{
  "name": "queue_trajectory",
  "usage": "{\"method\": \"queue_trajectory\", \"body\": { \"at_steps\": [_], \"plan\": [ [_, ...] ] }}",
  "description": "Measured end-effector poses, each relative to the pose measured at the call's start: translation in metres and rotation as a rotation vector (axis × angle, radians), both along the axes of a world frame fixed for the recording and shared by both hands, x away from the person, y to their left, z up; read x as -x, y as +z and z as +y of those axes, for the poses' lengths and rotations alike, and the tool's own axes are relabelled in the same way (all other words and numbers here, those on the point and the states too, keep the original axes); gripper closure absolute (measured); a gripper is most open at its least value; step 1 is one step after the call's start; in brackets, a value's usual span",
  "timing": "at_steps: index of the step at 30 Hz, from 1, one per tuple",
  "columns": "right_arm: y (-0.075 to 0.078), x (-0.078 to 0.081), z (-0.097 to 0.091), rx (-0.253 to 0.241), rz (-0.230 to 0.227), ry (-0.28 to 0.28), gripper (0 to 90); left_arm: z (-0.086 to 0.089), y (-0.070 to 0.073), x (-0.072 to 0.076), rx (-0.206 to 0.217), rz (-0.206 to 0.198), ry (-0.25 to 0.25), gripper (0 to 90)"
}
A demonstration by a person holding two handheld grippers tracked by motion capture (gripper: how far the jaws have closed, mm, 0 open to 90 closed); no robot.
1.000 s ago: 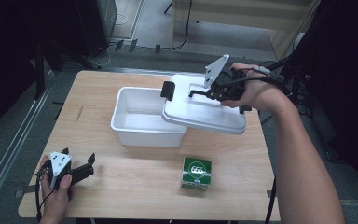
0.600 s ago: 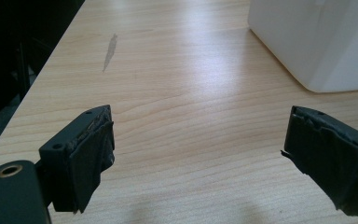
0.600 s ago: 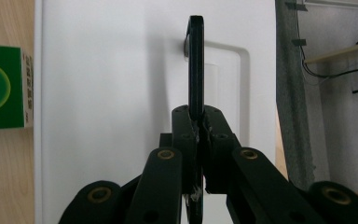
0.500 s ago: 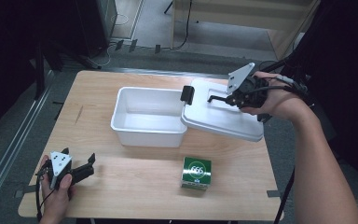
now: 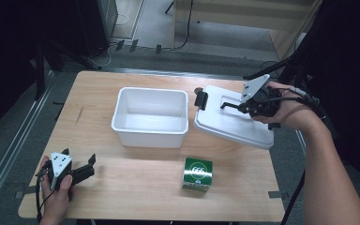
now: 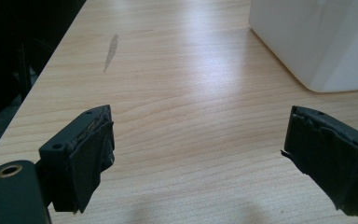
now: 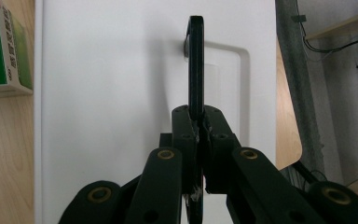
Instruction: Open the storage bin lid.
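The worktop carries all things, so I begin with it. On its middle stands the white bin, open at the top and empty — the work seems to be the taking off of its cover, probably so that something can go inside.

The white lid is now at the right side of the worktop, just beside the bin and no longer above it. It lies tilted, its far right part past the worktop edge; I cannot tell if it already rests on the wood. Compared with a second ago, the lid has travelled to the right and lower, from over the bin's right rim to this place, while the bin kept its position.

The right hand-held gripper is clamped on the lid's thin black handle, which is a sure grip for carrying such a flat thing.

The left hand-held gripper waits low at the near left corner, jaws wide apart with nothing between — unchanged from before.

The small green box stands near the front edge, maybe the next thing to go in.
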State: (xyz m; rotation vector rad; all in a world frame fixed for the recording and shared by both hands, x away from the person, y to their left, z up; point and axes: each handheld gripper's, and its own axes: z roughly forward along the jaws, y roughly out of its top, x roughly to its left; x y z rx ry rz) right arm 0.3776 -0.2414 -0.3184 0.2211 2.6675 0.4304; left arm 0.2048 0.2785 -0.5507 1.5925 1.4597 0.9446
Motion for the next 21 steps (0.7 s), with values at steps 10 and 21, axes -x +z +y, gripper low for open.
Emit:
{"method": "queue_trajectory", "body": {
  "at_steps": [10, 21],
  "plan": [
    [-0.026, -0.003, -0.009, -0.003, 0.022, -0.032, 86.1, 0.000, 0.000, 0.000, -0.001, 0.002, 0.000, 9.0],
    [-0.064, -0.013, -0.013, -0.003, 0.048, -0.060, 86.0, 0.000, 0.000, 0.000, -0.001, 0.002, -0.001, 9.0]
  ]
}}
